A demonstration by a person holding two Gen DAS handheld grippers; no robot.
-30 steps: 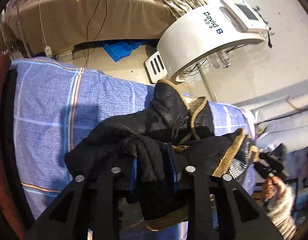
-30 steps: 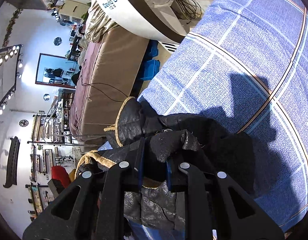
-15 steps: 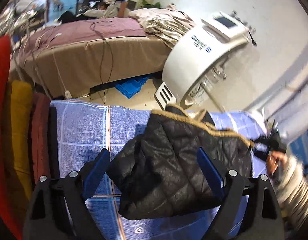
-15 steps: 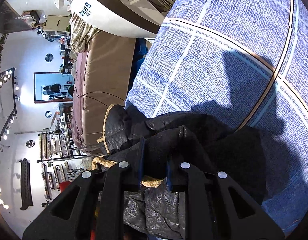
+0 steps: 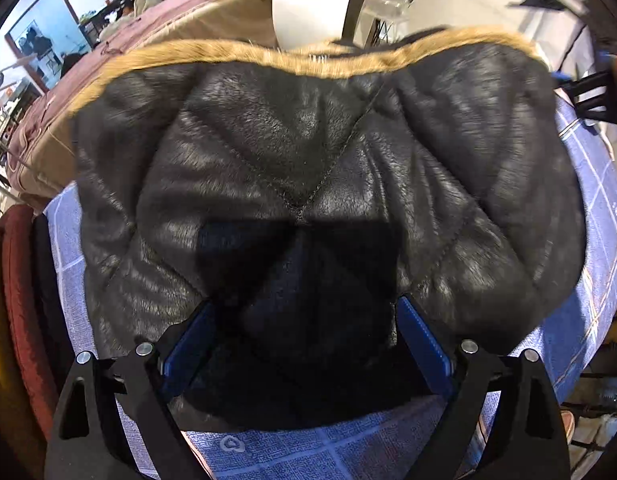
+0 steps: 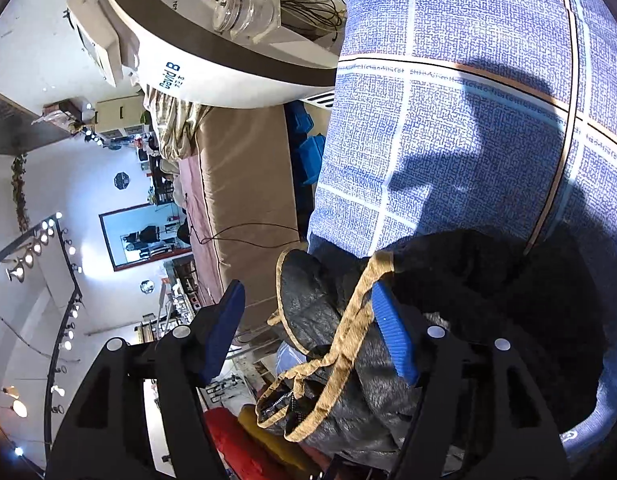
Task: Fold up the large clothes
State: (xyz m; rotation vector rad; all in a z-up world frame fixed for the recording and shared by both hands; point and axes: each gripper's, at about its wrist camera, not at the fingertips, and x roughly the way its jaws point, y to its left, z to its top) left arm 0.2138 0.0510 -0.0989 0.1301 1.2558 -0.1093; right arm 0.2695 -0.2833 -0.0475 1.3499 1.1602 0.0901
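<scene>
A black quilted jacket (image 5: 328,168) with tan trim lies folded on the blue checked cloth (image 5: 588,320). My left gripper (image 5: 304,332) is open, its blue pads wide apart over the jacket's near edge, holding nothing. In the right wrist view the jacket (image 6: 328,320) shows its tan-edged collar and zipper at the cloth's left edge. My right gripper (image 6: 308,332) is open; the jacket's edge lies loose between the pads, against the right pad. The right gripper's black tip shows at the far right of the left wrist view (image 5: 596,92).
A white curved machine (image 6: 212,60) stands beyond the cloth. A tan and maroon bed (image 6: 236,184) lies behind. Red and yellow folded items (image 5: 20,300) sit left of the cloth. Blue bins (image 6: 304,148) are on the floor.
Both grippers have let go of the jacket and opened. The left one opened first and has dropped close over the jacket, which now lies flat; the right one opened in the last half second.
</scene>
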